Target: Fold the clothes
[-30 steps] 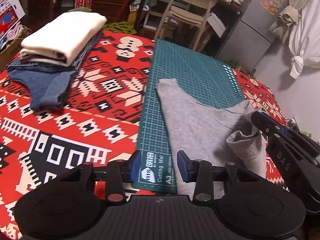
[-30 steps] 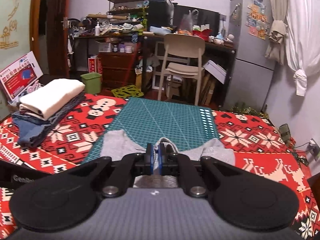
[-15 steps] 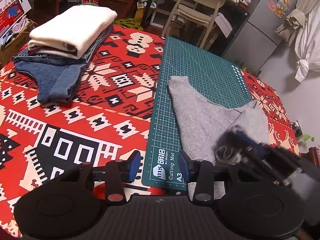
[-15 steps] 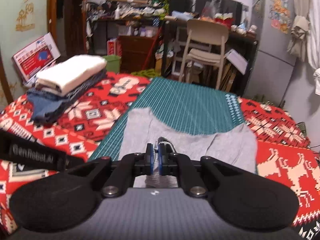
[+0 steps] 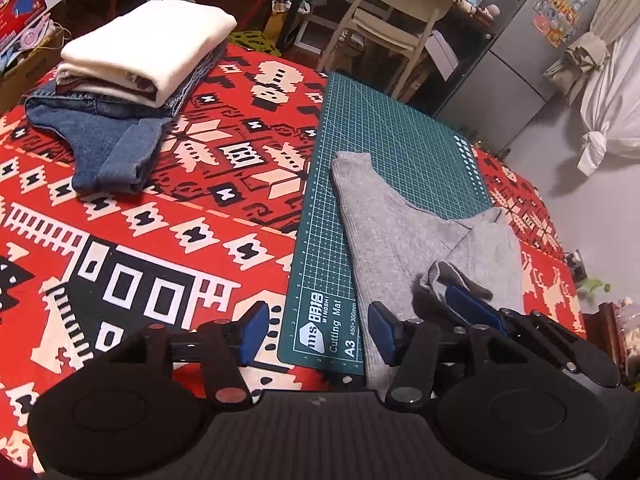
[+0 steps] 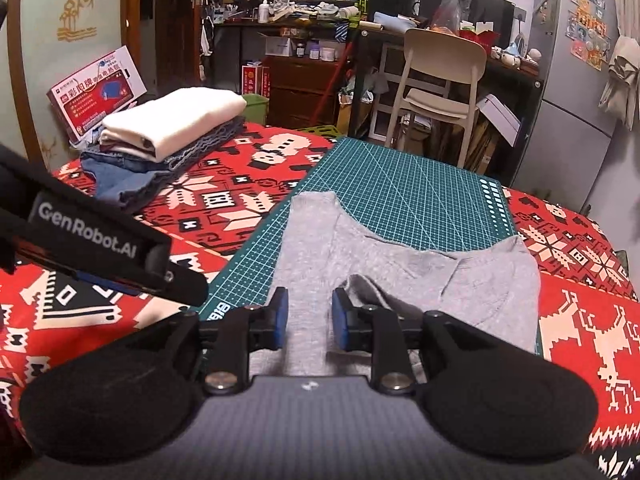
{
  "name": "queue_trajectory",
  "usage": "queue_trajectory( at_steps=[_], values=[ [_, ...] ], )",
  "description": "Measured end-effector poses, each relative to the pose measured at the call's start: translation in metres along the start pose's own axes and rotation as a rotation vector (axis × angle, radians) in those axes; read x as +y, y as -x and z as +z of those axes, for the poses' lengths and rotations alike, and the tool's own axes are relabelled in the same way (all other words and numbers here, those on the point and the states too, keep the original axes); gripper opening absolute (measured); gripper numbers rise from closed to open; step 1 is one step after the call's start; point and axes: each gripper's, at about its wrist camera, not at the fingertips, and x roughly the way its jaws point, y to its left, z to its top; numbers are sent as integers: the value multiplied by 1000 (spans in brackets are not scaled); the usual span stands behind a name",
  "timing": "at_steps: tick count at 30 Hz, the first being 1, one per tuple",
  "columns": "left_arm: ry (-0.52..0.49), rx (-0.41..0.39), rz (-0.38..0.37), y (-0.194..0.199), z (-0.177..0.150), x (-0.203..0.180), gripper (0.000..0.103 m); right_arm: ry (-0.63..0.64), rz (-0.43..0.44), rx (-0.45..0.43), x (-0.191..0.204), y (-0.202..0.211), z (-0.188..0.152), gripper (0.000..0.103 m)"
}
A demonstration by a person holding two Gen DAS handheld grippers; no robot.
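Warm, dim indoor light falls from overhead — the red patterned cloth (image 5: pixel 168 216) glows, while the shelves (image 6: pixel 304 12) at the back sit in gloom. Soft shadows pool under the grey garment's (image 6: pixel 400 268) raised fold. Both fisheye views bend straight lines at their edges, with black vignetted corners — focus stays fairly sharp.

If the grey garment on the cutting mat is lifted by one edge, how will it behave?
The grey garment probably droops: its turned-over flap already sags. It looks thin, so likely light. Pushed, it may bunch rather than slide on the cutting mat.

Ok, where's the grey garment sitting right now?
In both views, the grey garment lies on the green cutting mat, right of the folded stack.
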Motion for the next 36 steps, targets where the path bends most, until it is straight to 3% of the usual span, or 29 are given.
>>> queue_trajectory(
  at_steps=[9,10,12,17,21,29,32,36],
  values=[
    [-103,30,-79,-9,-18,-28,50,-60,-68,-5,-41,33,-6,28],
    [-120,35,-86,-12,-20,-34,48,-67,-79,2,-46,34,-9,28],
    [-159,34,-83,-19,-22,-45,34,-81,-101,15,-56,38,-14,28],
    [-285,11,-63,-37,-25,-72,21,-126,-141,55,-79,44,-28,28],
    [-339,18,-66,-53,-25,-83,19,-147,-159,75,-91,48,-36,28],
    [-358,20,-72,-66,-17,-94,19,-180,-156,101,-100,44,-42,28],
    [-365,-4,-95,-59,-17,-98,6,-153,-142,111,-95,42,-45,28],
    [-415,-52,-95,-45,-21,-107,2,-114,-141,136,-90,41,-53,30]
  ],
)
